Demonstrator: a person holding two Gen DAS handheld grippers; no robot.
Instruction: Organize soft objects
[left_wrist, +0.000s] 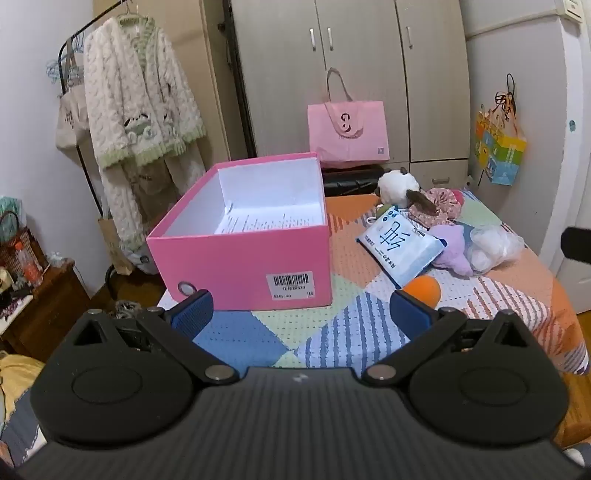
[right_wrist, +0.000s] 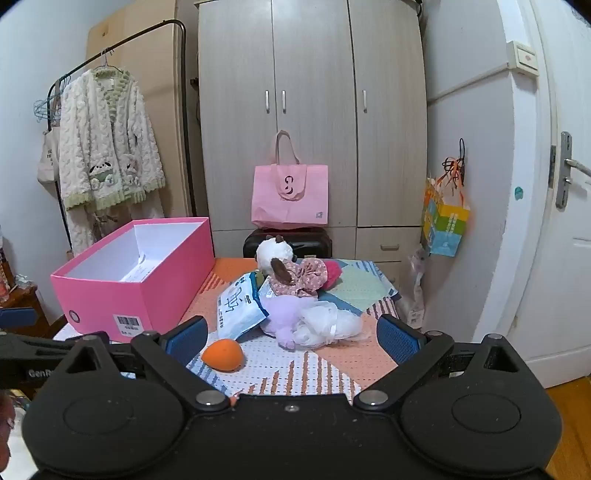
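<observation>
An open pink box (left_wrist: 243, 254) (right_wrist: 129, 291) with papers inside stands on the patchwork table cover (left_wrist: 314, 332) (right_wrist: 288, 365). To its right lies a heap of soft things: a white plush toy (left_wrist: 397, 184) (right_wrist: 275, 253), a floral cloth (left_wrist: 439, 206) (right_wrist: 303, 278), a blue-and-white packet (left_wrist: 400, 245) (right_wrist: 238, 308), a lilac plush (left_wrist: 452, 245) (right_wrist: 284, 317), a white mesh bundle (left_wrist: 495, 245) (right_wrist: 328, 325) and an orange sponge (left_wrist: 424, 290) (right_wrist: 223, 354). My left gripper (left_wrist: 301, 315) hangs open before the box, nothing between its fingers. My right gripper (right_wrist: 293, 338) is open, short of the heap.
A pink tote bag (left_wrist: 349, 131) (right_wrist: 290, 197) sits on a black case before the wardrobe (right_wrist: 314, 110). A fleece robe (left_wrist: 140, 107) (right_wrist: 107, 147) hangs on a rack at left. A colourful bag (right_wrist: 445, 225) hangs on the right wall near a white door (right_wrist: 569, 258).
</observation>
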